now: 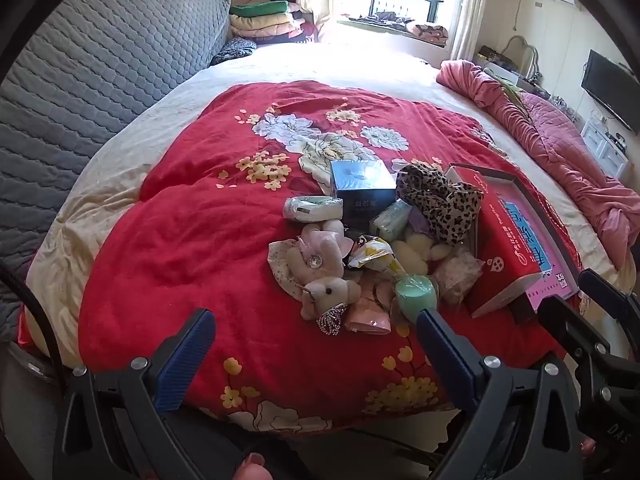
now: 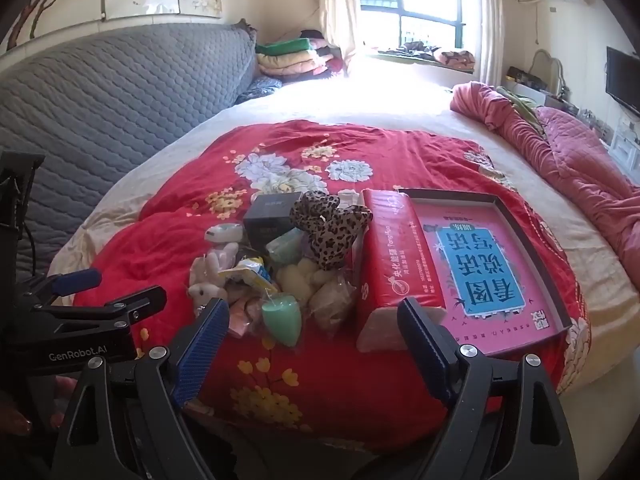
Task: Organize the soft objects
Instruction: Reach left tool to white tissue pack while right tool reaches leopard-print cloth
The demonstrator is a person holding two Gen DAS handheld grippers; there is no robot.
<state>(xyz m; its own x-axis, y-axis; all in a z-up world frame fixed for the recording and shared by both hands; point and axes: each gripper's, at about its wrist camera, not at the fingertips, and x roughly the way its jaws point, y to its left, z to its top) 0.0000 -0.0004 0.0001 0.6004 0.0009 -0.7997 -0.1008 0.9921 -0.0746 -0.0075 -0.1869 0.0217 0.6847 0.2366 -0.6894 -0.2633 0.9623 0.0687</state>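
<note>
A pile of soft items lies on the red floral quilt (image 1: 192, 248): a pink plush toy (image 1: 320, 276), a leopard-print cloth (image 1: 440, 196), a mint-green soft piece (image 1: 416, 294), cream puffs (image 1: 412, 252), small wrapped tissue packs (image 1: 312, 208) and a dark blue box (image 1: 362, 188). A red tissue pack (image 2: 396, 264) leans against an open tray with a pink book (image 2: 484, 268). My left gripper (image 1: 316, 344) is open and empty, just short of the plush toy. My right gripper (image 2: 312, 332) is open and empty, in front of the mint-green piece (image 2: 280, 318).
A grey quilted headboard (image 1: 100, 80) runs along the left. A rumpled pink blanket (image 1: 560, 140) lies at the right of the bed. Folded blankets (image 1: 264, 20) are stacked by the window. A TV (image 1: 608, 88) hangs at the far right.
</note>
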